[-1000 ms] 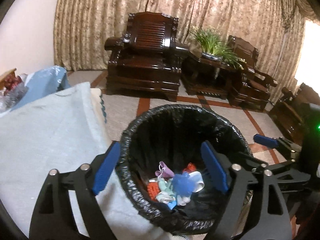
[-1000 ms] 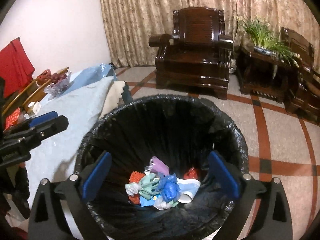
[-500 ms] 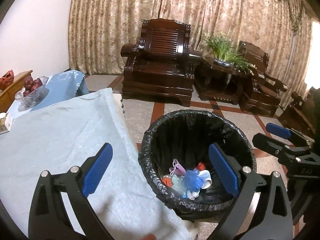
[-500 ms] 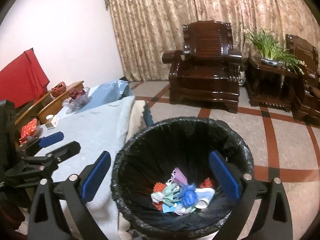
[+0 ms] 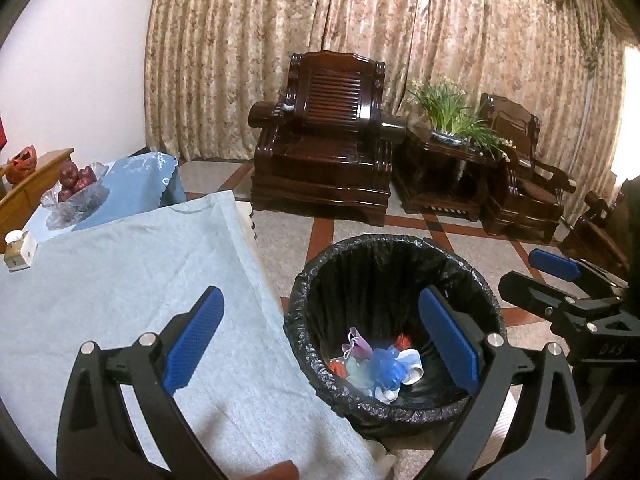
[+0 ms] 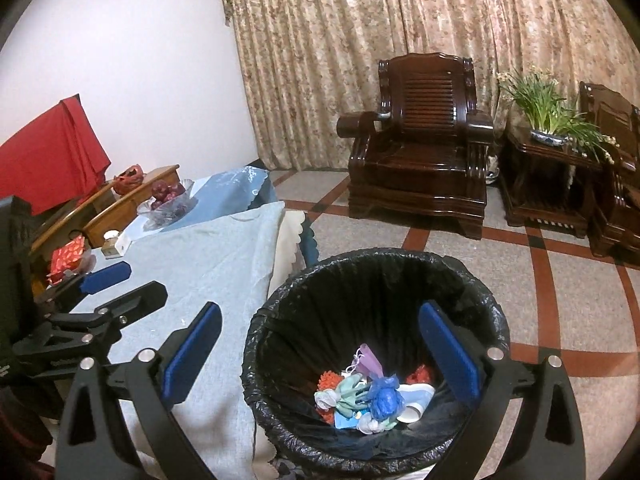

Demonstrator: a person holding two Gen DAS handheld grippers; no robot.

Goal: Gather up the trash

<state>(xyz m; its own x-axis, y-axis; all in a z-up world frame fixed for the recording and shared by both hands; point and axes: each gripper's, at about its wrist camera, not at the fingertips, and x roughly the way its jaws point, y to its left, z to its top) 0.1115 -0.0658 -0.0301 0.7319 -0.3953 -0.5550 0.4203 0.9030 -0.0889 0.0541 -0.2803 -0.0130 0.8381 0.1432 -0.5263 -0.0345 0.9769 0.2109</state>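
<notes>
Trash [image 6: 372,392]: piled at the bin's [image 6: 376,264] bottom, right of the table [image 5: 120,280] | Left hand-held gripper [image 5: 320,336]: spread, empty | Right hand-held gripper [image 6: 320,352]: spread, empty, likely because both dropped their pieces.

A dark carved wooden armchair [image 5: 324,136] stands against patterned beige curtains [image 5: 420,28], with a low dark side table [image 5: 440,176] just beside it bearing a green plant in a blue-and-white pot [image 5: 452,120]. A second dark armchair [image 5: 524,168] sits past that table. The floor [image 6: 580,292] is pale tile crossed by red bands. A table draped in a light blue cloth [image 5: 120,272] carries a glass bowl of red fruit [image 5: 76,190] at its far end. A red cloth [image 6: 48,152] hangs near the white wall [image 6: 132,56].
</notes>
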